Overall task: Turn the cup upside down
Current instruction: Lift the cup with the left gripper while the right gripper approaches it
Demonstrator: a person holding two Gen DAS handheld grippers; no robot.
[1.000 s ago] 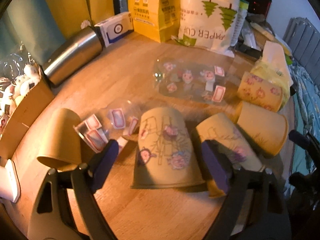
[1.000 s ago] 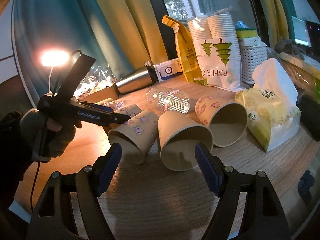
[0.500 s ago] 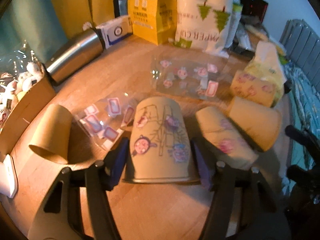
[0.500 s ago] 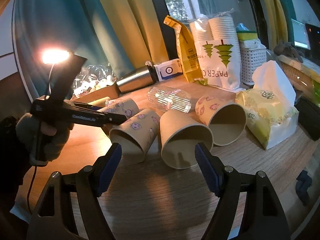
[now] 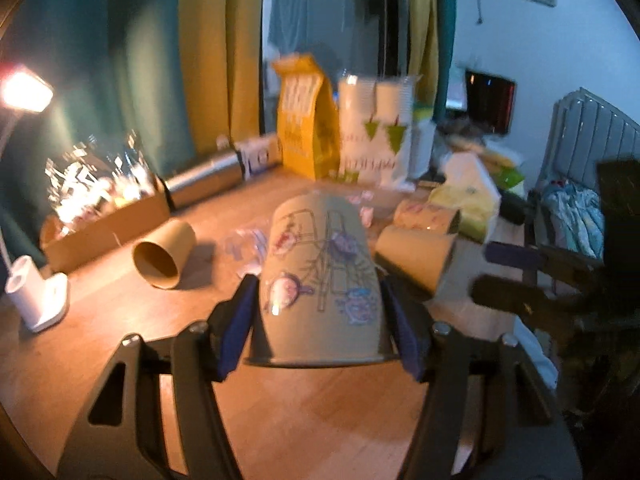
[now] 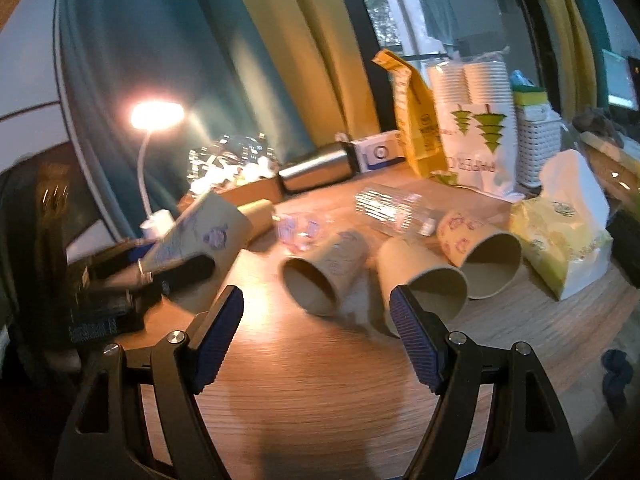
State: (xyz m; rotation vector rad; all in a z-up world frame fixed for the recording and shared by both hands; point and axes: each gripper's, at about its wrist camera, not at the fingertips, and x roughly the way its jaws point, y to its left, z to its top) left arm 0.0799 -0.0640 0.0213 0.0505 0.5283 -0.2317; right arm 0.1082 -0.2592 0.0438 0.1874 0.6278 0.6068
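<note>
My left gripper (image 5: 320, 320) is shut on a tan paper cup with cartoon drawings (image 5: 320, 280), held off the wooden table (image 5: 304, 420), rim toward the camera and base pointing away. The same cup (image 6: 200, 236) shows tilted in the right wrist view, clamped in the left gripper (image 6: 176, 268). My right gripper (image 6: 316, 340) is open and empty above the table (image 6: 320, 380), in front of three paper cups lying on their sides (image 6: 324, 272), (image 6: 420, 280), (image 6: 480, 256).
Another tan cup (image 5: 164, 252) lies on its side at the left. A steel flask (image 6: 316, 166), yellow bag (image 6: 412, 120), paper-cup pack (image 6: 476, 128), clear bottle (image 6: 392, 210), tissue pack (image 6: 564, 240), cardboard box (image 5: 104, 228) and lamp (image 6: 154, 116) crowd the back.
My left gripper closed on the drawn cup and lifted it off the table, tipping upward. My right gripper stayed open and shifted slightly.
</note>
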